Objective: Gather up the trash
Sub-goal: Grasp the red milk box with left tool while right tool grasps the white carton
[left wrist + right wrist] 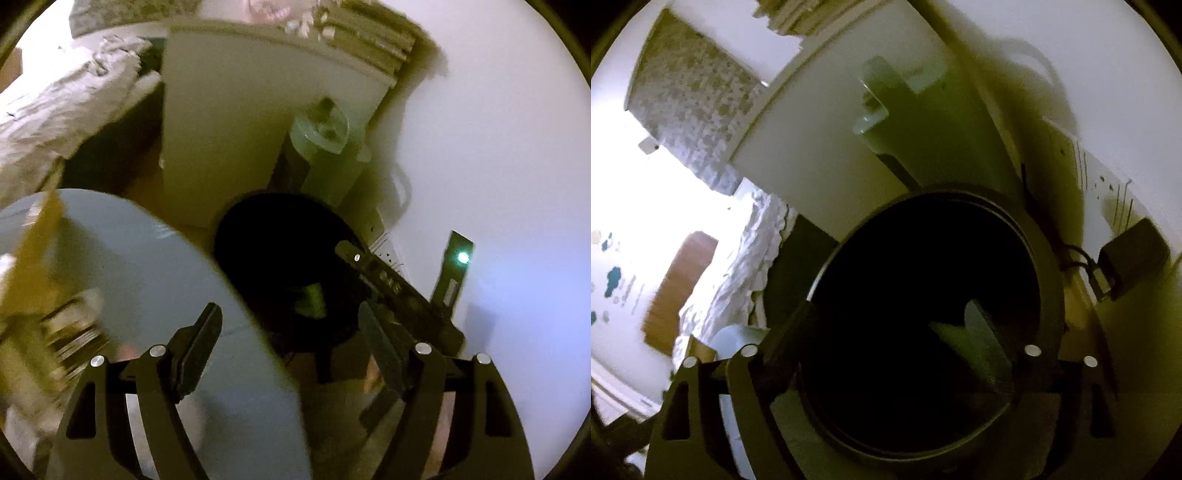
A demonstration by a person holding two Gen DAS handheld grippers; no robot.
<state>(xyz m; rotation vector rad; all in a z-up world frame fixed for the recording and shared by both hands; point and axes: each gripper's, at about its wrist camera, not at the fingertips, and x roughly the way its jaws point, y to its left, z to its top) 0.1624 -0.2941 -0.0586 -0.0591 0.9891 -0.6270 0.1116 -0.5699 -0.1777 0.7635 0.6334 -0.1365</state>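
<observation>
A round black trash bin (284,266) stands on the floor beside a round grey table (122,258). A pale green scrap (312,299) lies inside it. My left gripper (291,321) is open and empty, above the table's edge and the bin. In the left wrist view the right gripper (391,280) reaches over the bin's right rim. In the right wrist view the bin's dark opening (923,314) fills the middle, with a pale piece (964,339) inside. My right gripper (886,332) is open and empty, straight above the opening.
A white cabinet (236,129) stands behind the bin, with a pale green bottle-like item (325,140) against it. A white wall (498,147) is on the right with a socket and a plugged adapter (1134,254). A rumpled bed (55,107) lies at left. Blurred clutter (48,332) sits on the table.
</observation>
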